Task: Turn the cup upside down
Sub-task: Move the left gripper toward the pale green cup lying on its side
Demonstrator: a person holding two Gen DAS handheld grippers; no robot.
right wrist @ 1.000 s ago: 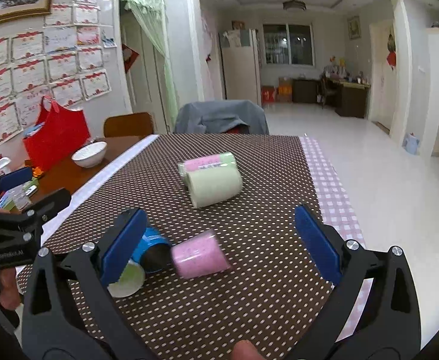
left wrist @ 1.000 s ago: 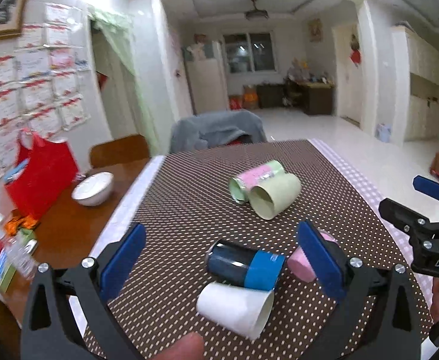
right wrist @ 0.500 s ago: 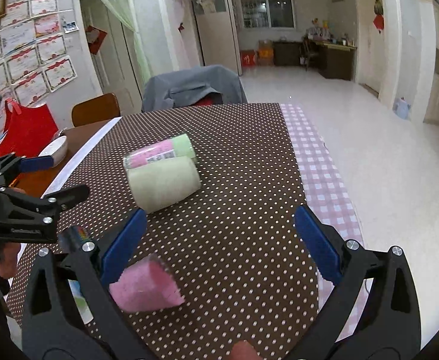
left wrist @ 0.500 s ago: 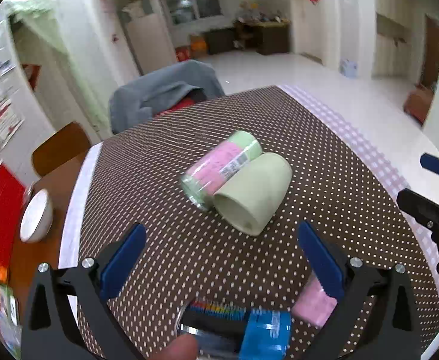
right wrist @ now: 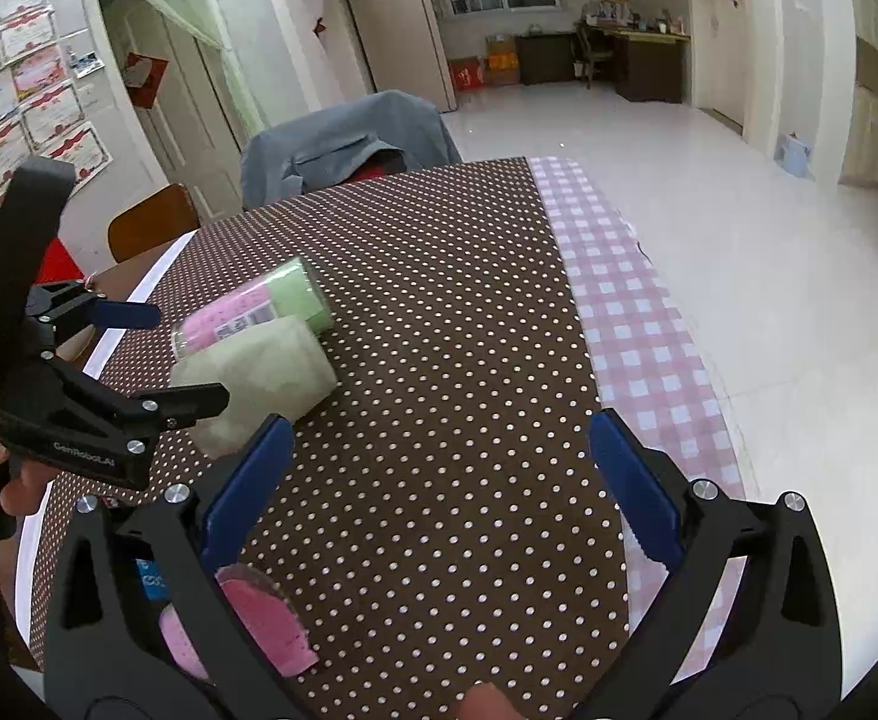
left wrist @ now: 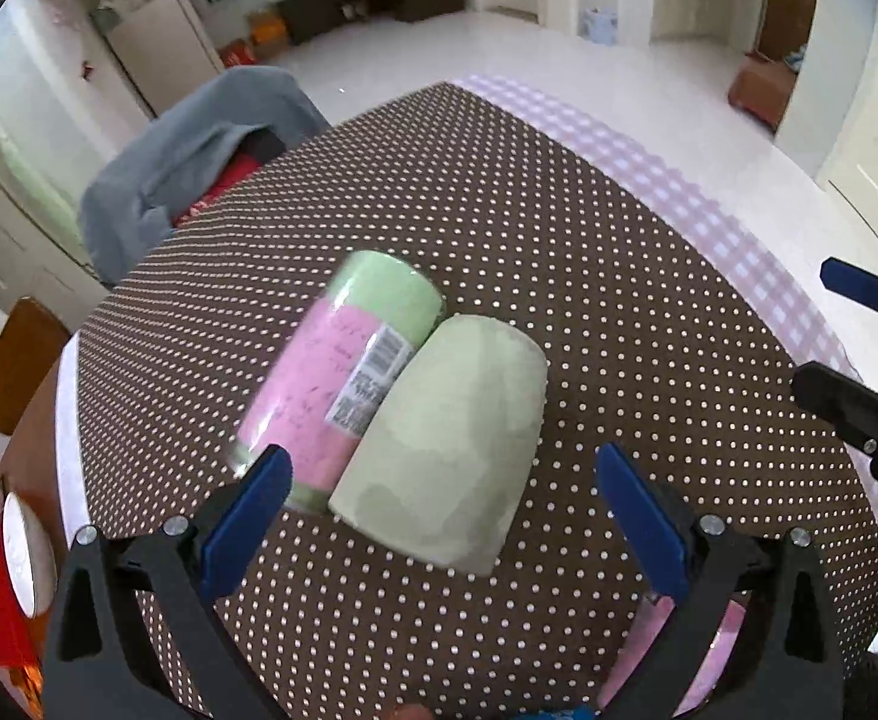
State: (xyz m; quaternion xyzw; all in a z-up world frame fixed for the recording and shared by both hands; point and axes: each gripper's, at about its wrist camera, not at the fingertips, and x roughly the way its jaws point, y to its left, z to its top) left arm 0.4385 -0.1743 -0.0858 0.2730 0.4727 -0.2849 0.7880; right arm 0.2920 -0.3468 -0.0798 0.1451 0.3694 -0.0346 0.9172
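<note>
While both sets of jaws stand wide apart and hold nothing, the left gripper [left wrist: 439, 516] frames the green cup [left wrist: 448, 450], which lies on its side mid-table, mouth toward the camera. Touching it lies a pink-and-green cup [left wrist: 349, 372], barcode label showing. The right gripper [right wrist: 439, 480] hangs over bare dotted cloth [right wrist: 439, 312] toward the right edge; a pink cup [right wrist: 259, 624] lies at the near edge. No cup grasped or inverted; judged at approach stage. Green cup: matte, tapered, probably light paper.
</note>
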